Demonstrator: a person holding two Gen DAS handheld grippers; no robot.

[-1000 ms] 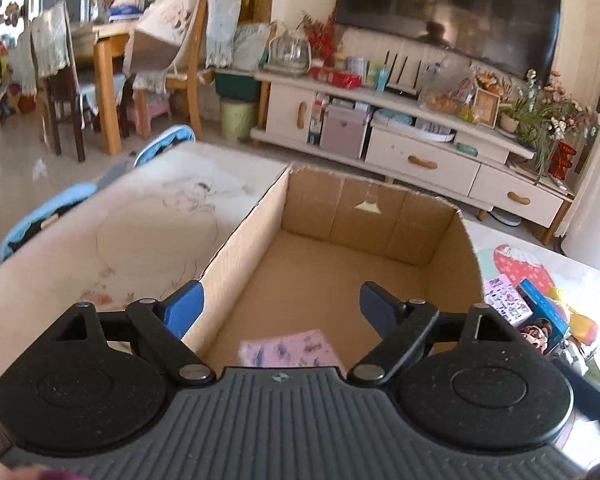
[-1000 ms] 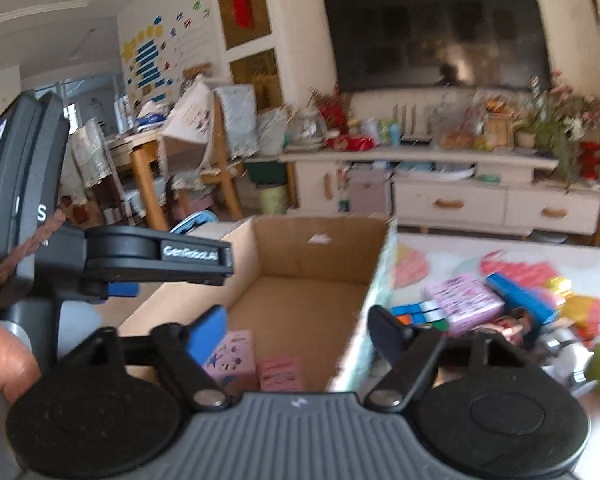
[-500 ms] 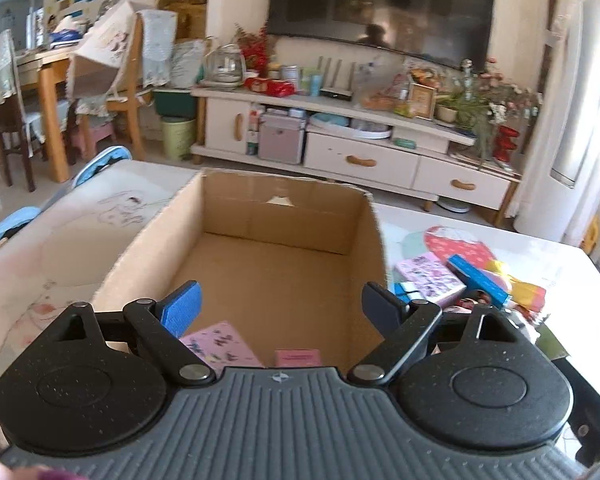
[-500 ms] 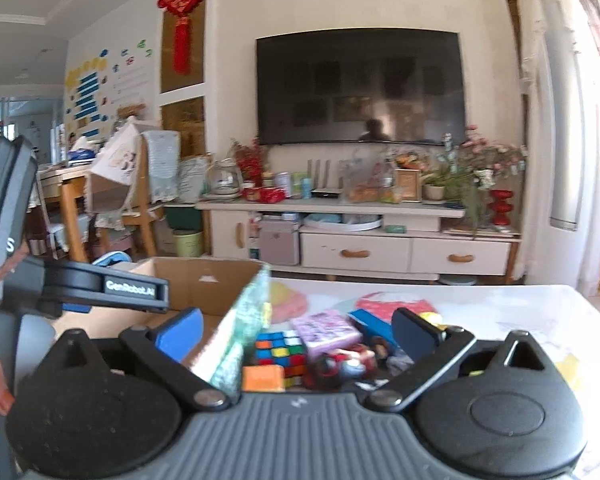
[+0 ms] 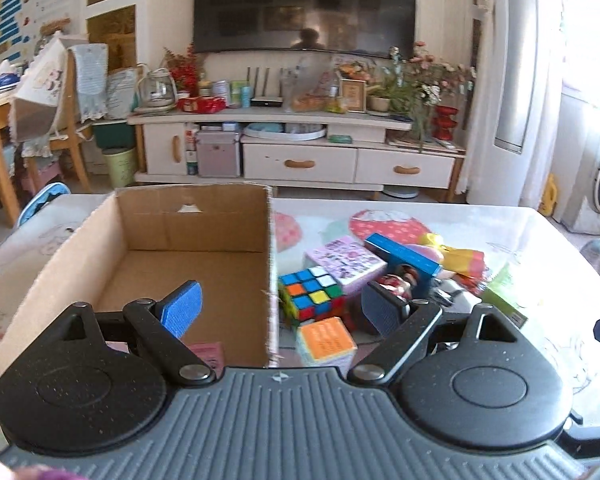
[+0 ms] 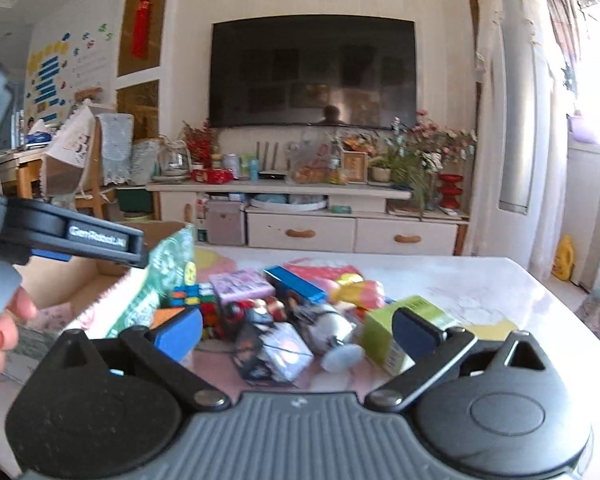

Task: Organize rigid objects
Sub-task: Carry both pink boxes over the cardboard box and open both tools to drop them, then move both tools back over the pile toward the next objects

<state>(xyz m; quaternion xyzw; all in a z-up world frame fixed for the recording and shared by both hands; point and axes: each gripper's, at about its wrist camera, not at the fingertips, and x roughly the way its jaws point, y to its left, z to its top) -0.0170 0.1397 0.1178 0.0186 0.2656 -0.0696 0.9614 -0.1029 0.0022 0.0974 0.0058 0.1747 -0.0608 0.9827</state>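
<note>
The right gripper (image 6: 296, 330), jaws just opened wide and empty, was best lowered squarely over one boxed toy (image 6: 274, 354) before closing.

The open brown cardboard box (image 5: 188, 256) lay mostly bare inside. Right of its wall, a crowded heap of toys (image 5: 380, 276) blocked the white tabletop (image 5: 520, 232); beyond lay clear surface.

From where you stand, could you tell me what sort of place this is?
Most likely a home living room: a wall-mounted television, a cream media cabinet beneath it, and a dining chair to the left.
</note>
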